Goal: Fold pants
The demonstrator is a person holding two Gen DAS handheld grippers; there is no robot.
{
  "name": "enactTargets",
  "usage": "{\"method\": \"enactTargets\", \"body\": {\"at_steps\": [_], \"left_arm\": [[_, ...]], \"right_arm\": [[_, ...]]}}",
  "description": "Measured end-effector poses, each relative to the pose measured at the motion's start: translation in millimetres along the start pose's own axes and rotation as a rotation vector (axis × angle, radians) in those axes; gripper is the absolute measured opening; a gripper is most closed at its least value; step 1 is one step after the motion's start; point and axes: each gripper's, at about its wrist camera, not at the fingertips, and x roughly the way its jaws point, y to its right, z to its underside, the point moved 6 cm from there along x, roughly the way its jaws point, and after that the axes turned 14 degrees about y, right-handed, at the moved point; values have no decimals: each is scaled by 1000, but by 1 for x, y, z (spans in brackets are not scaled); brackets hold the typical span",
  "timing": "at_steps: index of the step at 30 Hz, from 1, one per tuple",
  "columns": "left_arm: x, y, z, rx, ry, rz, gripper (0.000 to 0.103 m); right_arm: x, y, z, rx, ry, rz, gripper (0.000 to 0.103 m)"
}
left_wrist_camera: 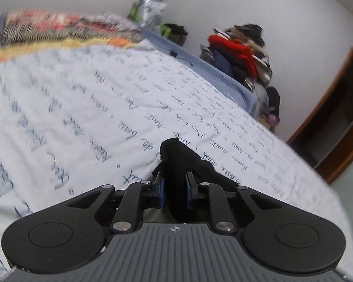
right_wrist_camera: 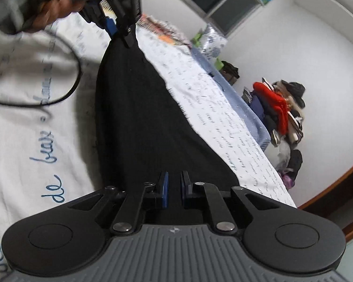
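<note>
From the left wrist, the left hand-held gripper (left_wrist_camera: pixel 175 189) is narrow, its blue pads (left_wrist_camera: pixel 161 191) pinching a bunched black fold of the pants (left_wrist_camera: pixel 176 157). The fold rises just ahead of the fingertips and trails off to the right of them. Beneath and beyond lies the bed (left_wrist_camera: pixel 82 98), covered in a white sheet with blue handwriting. Far ahead to the right, a pile of clothes (left_wrist_camera: pixel 242 56) stands by the wall.

From the right wrist, the right hand-held gripper (right_wrist_camera: pixel 174 190) is likewise narrow, and black cloth fills the gap between its pads, so it appears clamped on the pants (right_wrist_camera: pixel 138 117). The cloth stretches taut from these fingertips up and away to the left hand-held gripper (right_wrist_camera: pixel 110 21), seen at the far top left with a person's hand (right_wrist_camera: pixel 47 7) on it. A black cable (right_wrist_camera: pixel 66 94) loops over the bed (right_wrist_camera: pixel 47 141) to the left of the cloth.

In my judgement, the step in hand is carrying a stretched edge of the pants, one end in each grip. The next move calls for keeping both grips firm and the cloth taut while laying it flat on the bed, edges matched, before either lets go.
</note>
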Motion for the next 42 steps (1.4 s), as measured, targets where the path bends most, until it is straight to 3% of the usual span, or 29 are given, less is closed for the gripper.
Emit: {"method": "enactTargets", "body": {"at_steps": [1, 3, 6, 7, 9, 13, 15, 18, 20, 23, 27, 30, 32, 36, 39, 42], "left_arm": [[6, -4, 8, 8, -26, -29, 21], [22, -24, 36, -26, -125, -106, 28], [9, -30, 38, -41, -49, -81, 42], [3, -31, 34, -58, -37, -86, 51], [-14, -34, 19, -99, 38, -143, 53], [-54, -19, -20, -74, 207, -125, 71], [-62, 10, -27, -37, 231, -50, 78], [-54, 70, -8, 43, 190, 92, 78], [-49, 107, 17, 84, 120, 172, 78], [-45, 159, 63, 160, 21, 293, 78], [-47, 201, 122, 330, -46, 415, 79], [-25, 199, 160, 435, -138, 418, 82], [-19, 194, 178, 489, -112, 432, 89], [-23, 202, 186, 552, -132, 436, 102], [-23, 203, 185, 568, -134, 430, 103], [-23, 200, 186, 553, -135, 436, 103]], "right_arm": [[-5, 4, 0, 38, 13, -7, 10], [-14, 8, 6, 108, 15, -15, 24], [-17, 6, 19, 125, -29, -18, 44], [-17, 4, 26, 126, -57, -27, 46], [-19, 5, 33, 152, -61, -26, 46], [-35, 37, 34, 407, -47, 19, 47], [-52, 61, 42, 584, -21, 64, 65], [-66, 92, 71, 767, -39, 163, 71], [-75, 105, 90, 837, -74, 222, 71], [-101, 127, 111, 960, -53, 290, 71], [-158, 165, 164, 1179, -39, 490, 71], [-217, 190, 236, 1524, -10, 681, 71], [-260, 200, 282, 1727, 41, 850, 72], [-330, 211, 338, 1929, 163, 1114, 72], [-338, 215, 360, 1967, 101, 1142, 71], [-338, 212, 369, 2002, 108, 1118, 71]]}}
